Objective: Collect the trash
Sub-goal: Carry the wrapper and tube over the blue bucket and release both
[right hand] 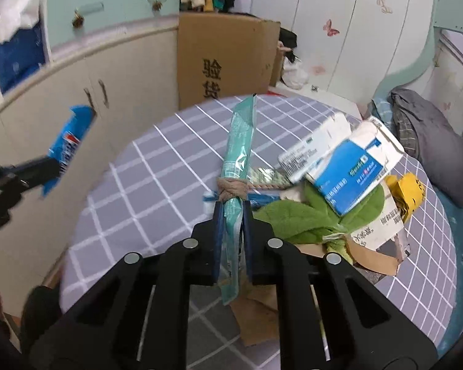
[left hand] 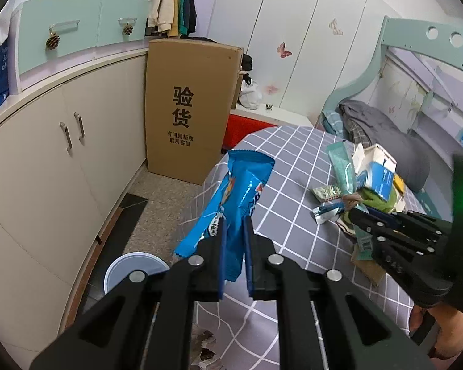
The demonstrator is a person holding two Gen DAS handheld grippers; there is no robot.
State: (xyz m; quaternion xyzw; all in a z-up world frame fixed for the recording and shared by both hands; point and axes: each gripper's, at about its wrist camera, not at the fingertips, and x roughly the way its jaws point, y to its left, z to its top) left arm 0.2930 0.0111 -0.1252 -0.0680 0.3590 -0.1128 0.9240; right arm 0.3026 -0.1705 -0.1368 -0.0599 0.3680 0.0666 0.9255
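My left gripper (left hand: 234, 225) is shut on a blue snack wrapper (left hand: 240, 191), which it holds upright over the left edge of the round table with the grey checked cloth (left hand: 293, 160). In the right wrist view the same wrapper (right hand: 72, 135) and left gripper (right hand: 54, 166) appear blurred at the far left. My right gripper (right hand: 233, 206) is shut on a long teal wrapper (right hand: 240, 148) that points away over the table. A tan cord knot (right hand: 231, 188) sits against this wrapper just past the fingertips. The left wrist view shows the right gripper (left hand: 355, 212) by the trash pile.
To the right of the teal wrapper lies a pile: a blue and white box (right hand: 352, 166), a green leaf-shaped cloth (right hand: 308, 219), a yellow packet (right hand: 407, 194), brown paper. A round pale bin (left hand: 129, 265) stands on the floor left of the table. Cabinets (left hand: 61, 141) and a tall carton (left hand: 188, 108) stand behind.
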